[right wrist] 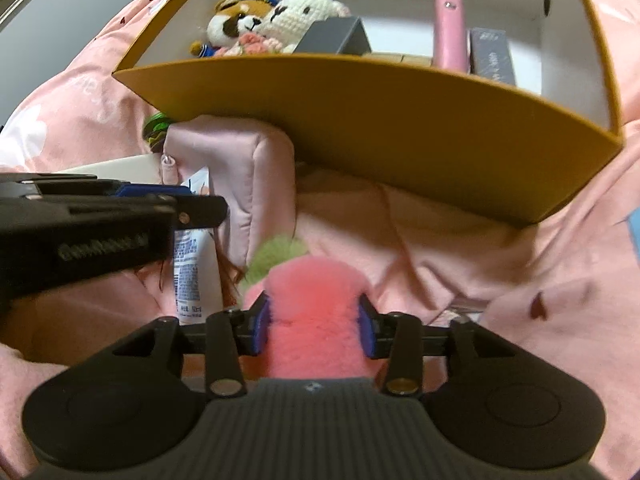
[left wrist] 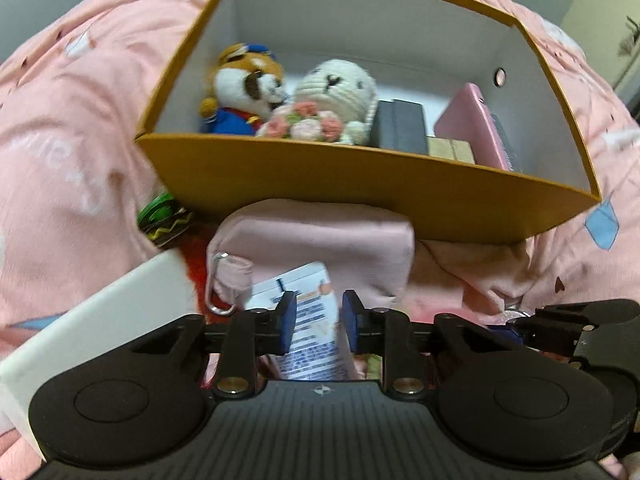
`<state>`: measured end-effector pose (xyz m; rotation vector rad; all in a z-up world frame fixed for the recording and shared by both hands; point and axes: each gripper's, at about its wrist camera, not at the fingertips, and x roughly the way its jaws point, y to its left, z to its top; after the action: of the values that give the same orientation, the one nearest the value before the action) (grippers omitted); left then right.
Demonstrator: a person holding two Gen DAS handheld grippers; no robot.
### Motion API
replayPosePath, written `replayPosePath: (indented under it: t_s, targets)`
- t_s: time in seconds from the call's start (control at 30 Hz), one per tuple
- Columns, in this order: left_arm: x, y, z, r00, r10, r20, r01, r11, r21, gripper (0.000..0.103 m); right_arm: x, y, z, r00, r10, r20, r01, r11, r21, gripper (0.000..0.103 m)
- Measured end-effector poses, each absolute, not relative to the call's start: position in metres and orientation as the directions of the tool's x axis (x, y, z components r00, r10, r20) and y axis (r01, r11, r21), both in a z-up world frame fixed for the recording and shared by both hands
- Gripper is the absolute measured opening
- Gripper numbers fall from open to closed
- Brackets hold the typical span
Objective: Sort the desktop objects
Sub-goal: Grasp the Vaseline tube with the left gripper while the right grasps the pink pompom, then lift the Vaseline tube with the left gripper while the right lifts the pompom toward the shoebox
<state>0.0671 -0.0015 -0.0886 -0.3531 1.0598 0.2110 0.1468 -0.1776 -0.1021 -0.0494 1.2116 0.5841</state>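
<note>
Both wrist cameras look steeply down, close over the bed, sharing the orange box and pink pouch.

Soft, warm indoor light is falling from above; the box's white inner walls are glowing, its near wall shading the bedding below. Fisheye bending is curving straight edges. Slight blur is softening everything, worst on the pink plush up close.
</note>
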Motion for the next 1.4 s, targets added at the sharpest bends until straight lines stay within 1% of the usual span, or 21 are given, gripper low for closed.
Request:
replayPosePath:
  t_s: [0.07,0.17,0.3,0.4,0.43,0.47,0.5,0.53,0.57,0.67,0.77,0.93,1.03,1.07,1.1,1.13,1.17,1.27,1.4]
  targets:
    - [0.062,0.005,-0.088,0.475,0.0,-0.88,-0.356,0.914,-0.192,0.023,0.149,-0.179,-0.105,0.209,0.408,-0.889,-0.444,0.849,0.286,0.051]
    - [0.057,0.014,-0.088,0.465,0.008,-0.885,-0.379,0.906,-0.19,0.021,0.15,-0.174,-0.111,0.19,0.417,-0.889,-0.438,0.847,0.303,0.052]
    - [0.057,0.027,-0.093,0.447,-0.023,-0.894,-0.417,0.879,-0.231,0.021,0.152,-0.174,-0.117,0.167,0.431,-0.887,-0.428,0.842,0.328,0.052]
    - [0.06,0.027,-0.09,0.437,-0.025,-0.899,-0.422,0.877,-0.229,0.022,0.154,-0.174,-0.12,0.153,0.439,-0.885,-0.425,0.838,0.342,0.053]
    - [0.061,0.026,-0.089,0.431,-0.026,-0.902,-0.42,0.879,-0.227,0.028,0.154,-0.174,-0.12,0.151,0.441,-0.885,-0.424,0.837,0.345,0.053]
    - [0.063,0.025,-0.088,0.422,-0.032,-0.906,-0.419,0.879,-0.226,0.037,0.154,-0.174,-0.121,0.149,0.444,-0.884,-0.422,0.837,0.349,0.053]
    - [0.064,0.022,-0.087,0.414,-0.036,-0.91,-0.415,0.882,-0.223,0.041,0.155,-0.175,-0.121,0.147,0.447,-0.883,-0.421,0.836,0.353,0.053]
    - [0.065,0.019,-0.087,0.406,-0.037,-0.913,-0.406,0.888,-0.217,0.05,0.155,-0.175,-0.122,0.145,0.449,-0.882,-0.42,0.835,0.356,0.053]
    - [0.066,0.014,-0.085,0.4,-0.038,-0.916,-0.391,0.897,-0.208,0.052,0.155,-0.175,-0.122,0.144,0.451,-0.881,-0.419,0.834,0.359,0.053]
    - [0.073,0.0,-0.087,0.37,-0.024,-0.929,-0.353,0.921,-0.165,0.053,0.155,-0.176,-0.122,0.14,0.459,-0.877,-0.418,0.83,0.368,0.053]
    - [0.082,-0.006,-0.096,0.317,0.009,-0.948,-0.364,0.925,-0.112,0.053,0.156,-0.177,-0.124,0.135,0.468,-0.873,-0.417,0.826,0.379,0.053]
    - [0.094,-0.012,-0.104,0.285,0.077,-0.955,-0.352,0.936,-0.03,0.054,0.156,-0.178,-0.127,0.122,0.487,-0.865,-0.414,0.817,0.401,0.054]
    - [0.097,-0.013,-0.106,0.275,0.089,-0.957,-0.343,0.939,-0.011,0.051,0.156,-0.177,-0.128,0.114,0.492,-0.863,-0.422,0.811,0.406,0.056]
    - [0.096,-0.013,-0.106,0.277,0.085,-0.957,-0.343,0.939,-0.015,0.045,0.157,-0.177,-0.129,0.114,0.494,-0.862,-0.421,0.81,0.408,0.056]
    - [0.094,-0.012,-0.104,0.277,0.081,-0.957,-0.343,0.939,-0.019,0.042,0.156,-0.177,-0.128,0.115,0.497,-0.86,-0.421,0.809,0.411,0.056]
    - [0.092,-0.011,-0.102,0.276,0.082,-0.958,-0.347,0.938,-0.02,0.036,0.155,-0.178,-0.127,0.119,0.5,-0.858,-0.42,0.808,0.413,0.056]
    - [0.09,-0.01,-0.101,0.275,0.082,-0.958,-0.352,0.936,-0.02,0.033,0.155,-0.179,-0.126,0.126,0.501,-0.856,-0.418,0.81,0.412,0.054]
    - [0.08,-0.001,-0.096,0.276,0.064,-0.959,-0.373,0.927,-0.046,0.028,0.155,-0.186,-0.124,0.142,0.512,-0.847,-0.414,0.808,0.419,0.05]
    - [0.065,0.01,-0.088,0.279,0.04,-0.96,-0.411,0.908,-0.082,0.026,0.153,-0.189,-0.12,0.148,0.521,-0.841,-0.412,0.805,0.426,0.049]
